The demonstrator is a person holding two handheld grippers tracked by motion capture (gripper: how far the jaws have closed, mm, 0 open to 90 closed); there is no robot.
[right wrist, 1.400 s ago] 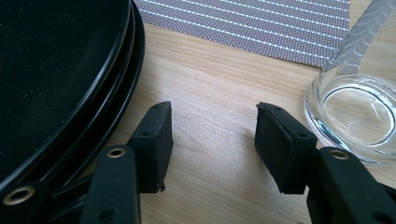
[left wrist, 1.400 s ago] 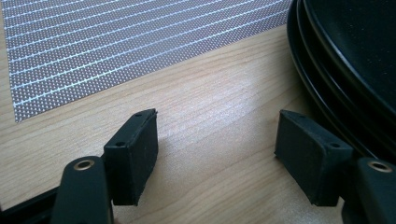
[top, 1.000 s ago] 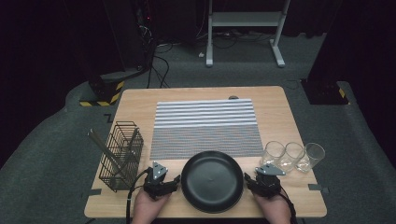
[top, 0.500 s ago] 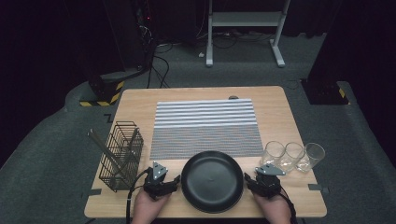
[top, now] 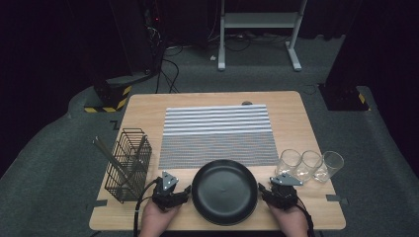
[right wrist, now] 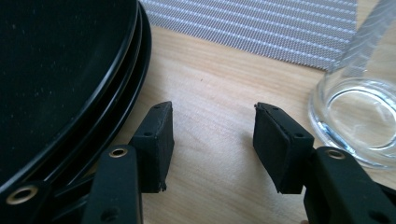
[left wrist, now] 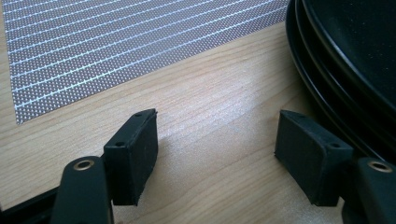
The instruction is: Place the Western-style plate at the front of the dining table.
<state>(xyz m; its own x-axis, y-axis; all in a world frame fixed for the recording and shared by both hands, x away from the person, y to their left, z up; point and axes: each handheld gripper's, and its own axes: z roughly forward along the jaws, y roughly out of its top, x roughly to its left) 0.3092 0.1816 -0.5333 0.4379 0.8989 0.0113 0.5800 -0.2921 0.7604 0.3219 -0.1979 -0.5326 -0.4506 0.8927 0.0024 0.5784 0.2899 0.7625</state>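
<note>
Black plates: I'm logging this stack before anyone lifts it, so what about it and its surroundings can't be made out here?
- Black plates: the high view hides the count under the top plate; both gripper views cut the stack off at their edges.
- Wire basket: contents too small to identify in the high view.
- Glass: its top is cut off by the right gripper view's edge.

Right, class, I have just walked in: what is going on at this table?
A person holds a claw in each hand, one on either side of a stack of black plates near the table's front edge. The left claw and the right claw are both open over bare wood, gripping nothing. A striped placemat lies behind, a wire basket at left, three glasses at right.
</note>
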